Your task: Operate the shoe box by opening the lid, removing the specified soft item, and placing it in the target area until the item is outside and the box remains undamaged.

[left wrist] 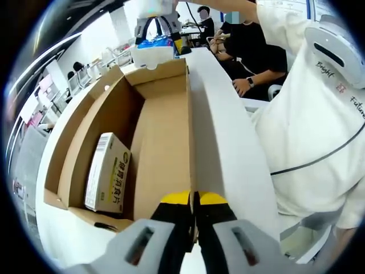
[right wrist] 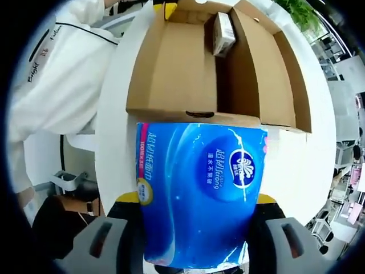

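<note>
In the right gripper view, the right gripper [right wrist: 197,220] has its two jaws squeezed on the sides of a soft blue tissue pack [right wrist: 197,194]. The pack is out of the box and sits just in front of it, over the white table [right wrist: 114,114]. Its top edge looks to touch the near end wall of the box, or it may sit just over it; I cannot tell which. The pack has a round logo and the word "Strong" on it. The other writing is too small to read.

In the left gripper view, the left gripper [left wrist: 194,201] has its yellow tips close together. They pinch the near edge of the right-hand wall of the shoe box [left wrist: 165,165].

The shoe box is brown cardboard and open at the top. Its long flap [left wrist: 63,131] leans out on the left of the left gripper view. Inside, a small box [left wrist: 107,173] lies against one side wall, with room beside it on the box floor. It has writing I cannot read.

There is a bare strip of table next to the box. A person in a white top [left wrist: 308,125] stands close to that table edge. "Bright" is written on the sleeve.

Farther back, more people [left wrist: 251,45] sit at the table.
</note>
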Tool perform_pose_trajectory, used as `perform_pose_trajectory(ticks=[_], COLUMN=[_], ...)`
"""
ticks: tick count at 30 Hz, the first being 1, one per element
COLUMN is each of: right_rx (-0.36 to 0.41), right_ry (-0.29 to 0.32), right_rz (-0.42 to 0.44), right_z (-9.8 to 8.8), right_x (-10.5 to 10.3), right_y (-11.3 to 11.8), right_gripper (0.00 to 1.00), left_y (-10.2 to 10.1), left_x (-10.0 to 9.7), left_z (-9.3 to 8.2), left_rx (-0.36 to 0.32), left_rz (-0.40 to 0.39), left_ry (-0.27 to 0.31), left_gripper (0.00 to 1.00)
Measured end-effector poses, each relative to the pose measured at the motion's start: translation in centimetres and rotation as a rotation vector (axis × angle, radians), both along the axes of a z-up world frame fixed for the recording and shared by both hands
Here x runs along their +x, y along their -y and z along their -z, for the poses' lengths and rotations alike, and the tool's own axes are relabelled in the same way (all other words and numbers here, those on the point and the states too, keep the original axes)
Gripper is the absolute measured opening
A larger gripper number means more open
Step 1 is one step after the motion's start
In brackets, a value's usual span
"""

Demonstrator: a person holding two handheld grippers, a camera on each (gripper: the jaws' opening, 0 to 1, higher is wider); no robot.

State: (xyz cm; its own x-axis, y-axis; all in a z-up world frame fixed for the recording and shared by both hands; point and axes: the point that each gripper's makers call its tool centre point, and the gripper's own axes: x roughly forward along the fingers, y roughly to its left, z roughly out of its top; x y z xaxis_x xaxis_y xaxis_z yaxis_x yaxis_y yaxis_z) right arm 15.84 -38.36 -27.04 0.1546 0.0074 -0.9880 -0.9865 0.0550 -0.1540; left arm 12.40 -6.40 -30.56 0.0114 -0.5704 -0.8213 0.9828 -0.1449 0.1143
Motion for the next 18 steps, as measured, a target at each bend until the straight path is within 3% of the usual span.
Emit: perform_pose_trajectory(ticks=[18], right_rx=[-0.016], right_ry=[0.004], right_rz=[-0.015], right_z=[0.65], right_x=[0.11], right_y=[0.55], right_gripper=[0.73], left_y=[0.00], left_x=[-0.03], left_z=[-0.01], left_rx=[-0.001], left_rz=[0.000], left_ry=[0.002], left_gripper=[0.01])
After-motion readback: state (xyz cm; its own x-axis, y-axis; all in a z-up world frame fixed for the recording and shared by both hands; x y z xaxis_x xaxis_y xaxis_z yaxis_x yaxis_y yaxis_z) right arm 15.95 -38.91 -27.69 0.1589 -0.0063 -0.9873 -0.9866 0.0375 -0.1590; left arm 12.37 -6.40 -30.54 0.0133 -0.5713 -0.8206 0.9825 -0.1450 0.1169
